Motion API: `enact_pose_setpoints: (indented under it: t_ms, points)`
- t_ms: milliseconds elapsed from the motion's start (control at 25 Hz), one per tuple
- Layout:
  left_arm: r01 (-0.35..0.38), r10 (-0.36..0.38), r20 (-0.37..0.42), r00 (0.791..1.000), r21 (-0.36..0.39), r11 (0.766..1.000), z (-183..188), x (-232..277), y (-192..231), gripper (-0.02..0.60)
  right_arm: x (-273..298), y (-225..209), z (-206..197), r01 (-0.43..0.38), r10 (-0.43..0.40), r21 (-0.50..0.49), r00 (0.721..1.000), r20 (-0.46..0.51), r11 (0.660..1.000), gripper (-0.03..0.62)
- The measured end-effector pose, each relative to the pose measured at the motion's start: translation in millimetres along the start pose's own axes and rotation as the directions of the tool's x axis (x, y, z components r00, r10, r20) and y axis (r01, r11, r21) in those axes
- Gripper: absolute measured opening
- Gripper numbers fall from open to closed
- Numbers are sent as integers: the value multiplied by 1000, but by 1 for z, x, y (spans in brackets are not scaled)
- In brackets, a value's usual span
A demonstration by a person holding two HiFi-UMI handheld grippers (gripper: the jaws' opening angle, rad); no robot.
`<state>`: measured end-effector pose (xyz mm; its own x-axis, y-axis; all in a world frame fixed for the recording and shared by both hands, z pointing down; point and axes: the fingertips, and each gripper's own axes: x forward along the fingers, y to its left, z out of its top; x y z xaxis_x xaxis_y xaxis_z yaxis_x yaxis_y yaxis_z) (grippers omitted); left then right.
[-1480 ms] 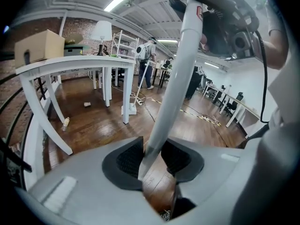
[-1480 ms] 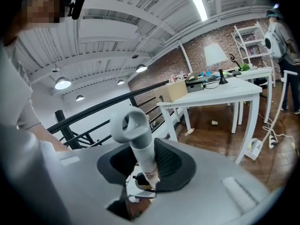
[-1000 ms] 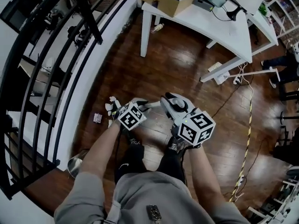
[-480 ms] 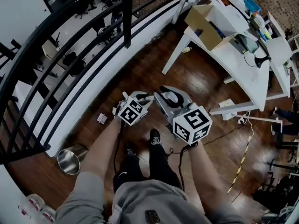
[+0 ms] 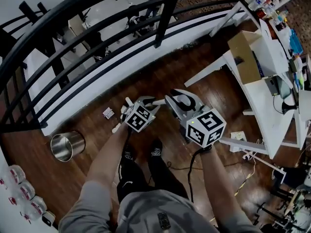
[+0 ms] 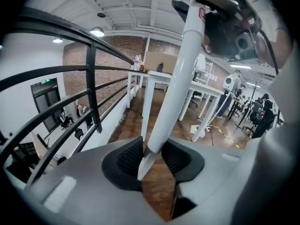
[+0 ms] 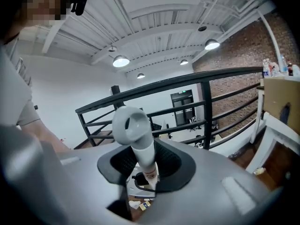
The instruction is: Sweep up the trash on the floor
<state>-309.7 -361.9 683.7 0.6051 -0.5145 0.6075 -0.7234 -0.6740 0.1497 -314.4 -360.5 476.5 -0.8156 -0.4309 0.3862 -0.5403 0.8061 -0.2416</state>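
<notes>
Dark wood floor (image 5: 160, 76) under us, and we're standing near its edge, where a white kerb (image 5: 77, 108) is running below the black railing (image 5: 166, 13). Trash first: a small packet (image 5: 108, 113) is lying on the boards close to that edge, w/ white scraps (image 5: 116, 128) near it. Both are sitting just off the left gripper's side in the head view. They're well apart from the steel bin (image 5: 67, 146), which is standing upright farther along the same edge, twd the lower left. Through the right gripper view we're also catching bits of litter (image 7: 139, 203) on the floor below the jaws. Some dark-and-grey tool part is hanging over them, too hidden to name.

Left gripper (image 6: 152, 161) is clenching a white handle (image 6: 180, 78). The tapered end is sitting btwn the ribbed pads, both pressing on it, and the shaft is slanting up and away to the upper right. Right gripper (image 7: 145, 165) is likewise clamped, on a grey handle (image 7: 133, 125) w/ a loop at the top. Its paler lower part, carrying a small label, is passing down btwn the pads. In the head view the two grippers are riding side by side, close together, above the person's shoes (image 5: 155, 150).

Over on the right a white table (image 5: 272, 115) is standing, w/ a cardboard box (image 5: 245, 57) sitting at its end nearest the railing.
</notes>
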Motion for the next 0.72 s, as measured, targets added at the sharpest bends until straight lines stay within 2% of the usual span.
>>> enact_pose_setpoints:
  t_ms: [160,360,560,720]
  points:
    - [-66,66,5,998,-65,996,-5,-19,21,124,25,22,12,-99,97,-71,995,-31,993,91]
    - [-133,137,33,990,-90,987,3,-56,41,121,42,56,40,-180,177,-153,984,-29,972,89]
    - [-174,180,56,982,-98,980,19,-103,55,120,47,84,79,-227,232,-170,973,13,959,89]
    - [-211,216,48,975,-88,973,12,-146,68,120,58,117,96,-255,265,-162,963,43,953,89]
